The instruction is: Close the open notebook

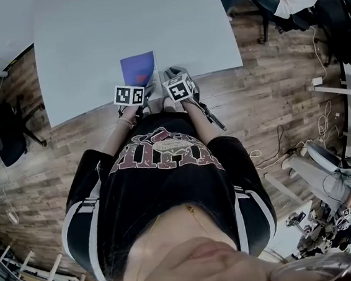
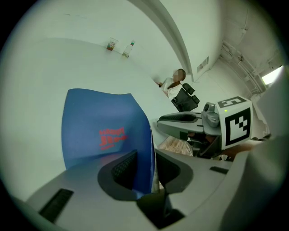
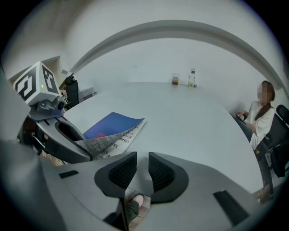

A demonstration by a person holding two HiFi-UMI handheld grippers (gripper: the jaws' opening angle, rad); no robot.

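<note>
The notebook [image 1: 138, 68] lies at the near edge of the grey table [image 1: 84, 46]. Its blue cover [image 2: 106, 128] stands lifted between the jaws of my left gripper [image 2: 145, 168], and the pads press on cover and page edges. In the right gripper view the cover [image 3: 108, 125] arches over printed pages [image 3: 118, 137], with the left gripper [image 3: 54, 137] at its near corner. My right gripper [image 3: 142, 170] hangs over the table edge just right of the notebook. Its jaws stand a little apart with nothing between them; floor and a shoe show through the gap.
A cup [image 3: 175, 79] and a small bottle [image 3: 192, 77] stand at the table's far side. A person [image 3: 261, 113] sits on a chair at the right end. Black chairs [image 1: 6, 132] stand to the left on the wooden floor.
</note>
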